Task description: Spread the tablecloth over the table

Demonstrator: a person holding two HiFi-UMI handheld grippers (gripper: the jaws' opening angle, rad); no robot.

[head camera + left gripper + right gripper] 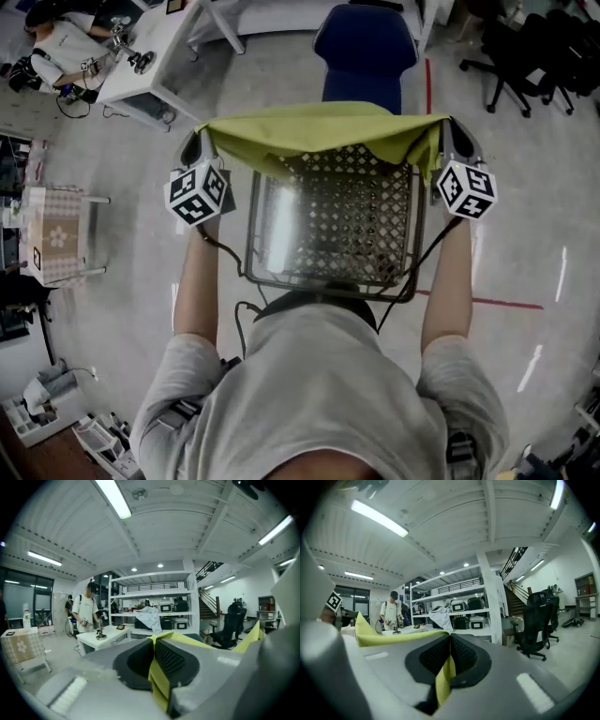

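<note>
- Tablecloth (pixel 323 127) — yellow-green, stretched between the two grippers and sagging a little in the middle.
- Left gripper (pixel 158 667): jaws pressed together on one corner of the cloth, with a fold of it running down between them.
- Right gripper (pixel 445 667): jaws likewise closed on the opposite corner, the cloth trailing off to its left.
- Perforated metal table (pixel 328 225) lies below and between both grippers — from the head view the cloth overlaps only its far edge.
- Blue chair (pixel 366 47) stands beyond the cloth.

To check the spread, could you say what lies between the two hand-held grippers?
The tablecloth spans that gap above the table, in the head view.
</note>
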